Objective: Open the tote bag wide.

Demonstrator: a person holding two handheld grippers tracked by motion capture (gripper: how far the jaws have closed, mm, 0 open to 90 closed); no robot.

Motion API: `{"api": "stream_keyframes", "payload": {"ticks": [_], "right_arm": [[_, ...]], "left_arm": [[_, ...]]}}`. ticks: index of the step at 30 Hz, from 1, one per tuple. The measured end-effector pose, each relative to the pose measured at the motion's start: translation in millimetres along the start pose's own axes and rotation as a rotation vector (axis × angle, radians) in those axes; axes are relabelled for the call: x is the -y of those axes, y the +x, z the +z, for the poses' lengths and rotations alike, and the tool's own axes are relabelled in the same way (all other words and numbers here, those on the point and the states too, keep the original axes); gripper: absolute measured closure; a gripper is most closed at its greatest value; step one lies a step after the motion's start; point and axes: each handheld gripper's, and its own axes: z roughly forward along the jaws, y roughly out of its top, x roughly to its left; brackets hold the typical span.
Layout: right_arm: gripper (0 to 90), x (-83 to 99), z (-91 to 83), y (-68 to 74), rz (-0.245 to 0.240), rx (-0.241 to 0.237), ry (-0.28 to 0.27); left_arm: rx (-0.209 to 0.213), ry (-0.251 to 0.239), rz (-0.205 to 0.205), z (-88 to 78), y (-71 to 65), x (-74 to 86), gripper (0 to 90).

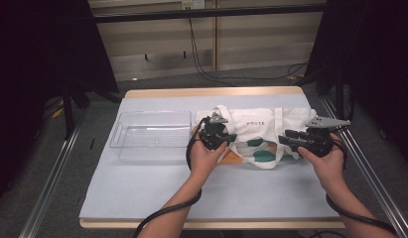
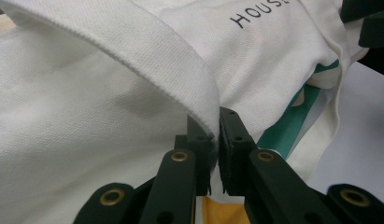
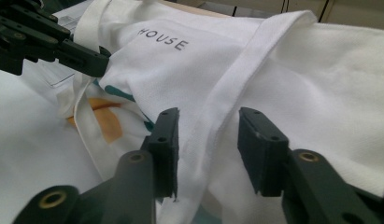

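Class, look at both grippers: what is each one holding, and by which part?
The left gripper is shut on the tote bag by one white strap. The right gripper holds nothing; its open jaws straddle the other strap.

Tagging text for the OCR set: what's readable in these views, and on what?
"HOUSE": dark capital letters printed on the white canvas tote bag with teal and orange patches, clearest in the right gripper view.
"HOUSE", same print, last letter cut by the frame edge in the left gripper view.
The same print in the high view is too small to read with certainty.
No other text is legible; the clear plastic bin bears none.
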Motion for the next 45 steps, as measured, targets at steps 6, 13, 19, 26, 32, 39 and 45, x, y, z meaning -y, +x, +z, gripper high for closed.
{"api": "stream_keyframes", "payload": {"ticks": [6,13,19,26,32,39,45], "right_arm": [[48.5,-11.4,-0.1,-4.0,-0.025,0.036,-0.006],[44.7,-23.9,1.9,-12.8,-0.031,0.060,-0.002],[44.4,-33.5,8.8,-19.3,-0.038,0.053,-0.005],[42.7,-46.9,20.8,-21.9,-0.060,0.034,0.006],[40.5,-54.2,31.7,-27.4,-0.075,0.041,0.016],[37.8,-62.4,38.4,-35.3,-0.077,0.053,0.019],[32.4,-67.3,47.1,-44.3,-0.050,0.040,0.032]], "left_arm": [[0.002,0.001,-0.007,0.5,0.6,0.3,84.9],[0.008,-0.001,-0.013,0.5,1.4,0.3,84.6],[0.017,-0.002,-0.017,1.0,2.7,0.0,84.1],[0.023,-0.003,-0.022,1.3,3.9,-0.3,83.8],[0.031,-0.006,-0.026,1.0,4.9,0.4,83.5],[0.030,-0.009,-0.033,2.1,5.5,-0.2,83.4],[0.031,-0.002,-0.027,2.8,6.2,-0.6,83.3]]}}
